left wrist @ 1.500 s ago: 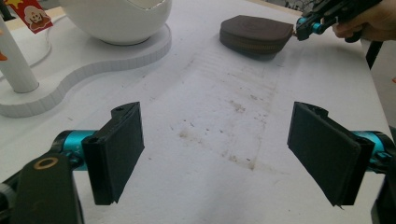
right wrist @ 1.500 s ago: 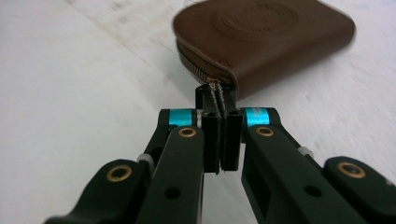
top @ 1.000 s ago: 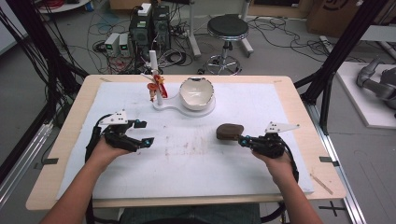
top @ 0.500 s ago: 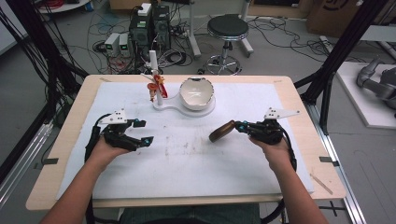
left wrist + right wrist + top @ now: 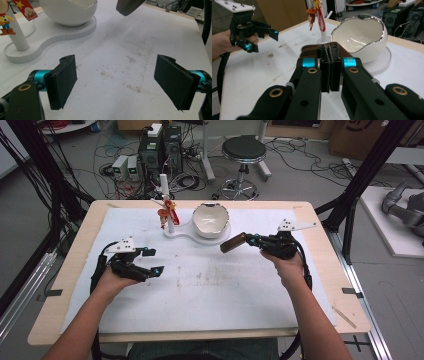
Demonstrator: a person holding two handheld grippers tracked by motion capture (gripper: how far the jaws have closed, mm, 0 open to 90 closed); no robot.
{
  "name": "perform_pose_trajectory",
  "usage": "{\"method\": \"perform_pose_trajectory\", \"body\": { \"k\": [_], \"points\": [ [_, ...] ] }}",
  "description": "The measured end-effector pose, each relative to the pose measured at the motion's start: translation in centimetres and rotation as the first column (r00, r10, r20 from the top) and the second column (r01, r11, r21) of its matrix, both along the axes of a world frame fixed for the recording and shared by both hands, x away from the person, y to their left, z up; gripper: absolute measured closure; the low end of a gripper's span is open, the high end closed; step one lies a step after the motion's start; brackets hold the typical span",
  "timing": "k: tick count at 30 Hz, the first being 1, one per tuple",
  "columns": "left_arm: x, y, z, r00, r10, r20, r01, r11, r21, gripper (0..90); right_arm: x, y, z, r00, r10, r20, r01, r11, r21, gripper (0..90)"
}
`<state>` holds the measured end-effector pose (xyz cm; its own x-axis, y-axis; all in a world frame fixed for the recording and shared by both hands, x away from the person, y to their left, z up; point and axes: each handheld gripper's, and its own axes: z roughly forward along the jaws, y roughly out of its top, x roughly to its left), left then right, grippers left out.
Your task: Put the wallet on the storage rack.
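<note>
Two bare forearms reaching in from the near edge. Left hand wrapped around the left gripper, low over the left half of the table, jaws spread wide with nothing between the pads. Right hand further forward, right gripper raised and aimed left, jaws pinched tight on a brown pouch.

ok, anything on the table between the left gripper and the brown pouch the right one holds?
Nothing but bare, smudged white mat between left gripper and brown pouch, per the high view.
</note>
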<state>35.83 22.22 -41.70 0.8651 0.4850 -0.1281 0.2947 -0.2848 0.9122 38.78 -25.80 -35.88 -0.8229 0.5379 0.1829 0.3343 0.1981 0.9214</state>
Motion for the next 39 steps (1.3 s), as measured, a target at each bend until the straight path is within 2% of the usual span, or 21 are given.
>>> {"method": "perform_pose_trajectory", "body": {
  "k": [21, 33, 39],
  "points": [
    [-0.1, 0.4, 0.1, 1.0, 0.008, 0.001, -0.008, 1.0, 0.001, 18.5, 3.8, 3.3, 3.5, 0.9987, 0.026, 0.043, -0.026, 1.0, 0.013, 90.0],
    [-0.2, 0.6, 0.1, 0.9999, 0.01, 0.003, -0.01, 0.9999, 0.007, 18.5, 5.9, 4.7, 3.5, 0.999, 0.031, 0.031, -0.032, 0.999, 0.026, 90.0],
    [-0.3, 0.7, 0.0, 0.9999, 0.013, 0.004, -0.013, 0.9999, 0.006, 18.5, 7.2, 5.0, 3.2, 0.9996, 0.013, 0.026, -0.014, 0.999, 0.035, 90.0]
  ]
}}
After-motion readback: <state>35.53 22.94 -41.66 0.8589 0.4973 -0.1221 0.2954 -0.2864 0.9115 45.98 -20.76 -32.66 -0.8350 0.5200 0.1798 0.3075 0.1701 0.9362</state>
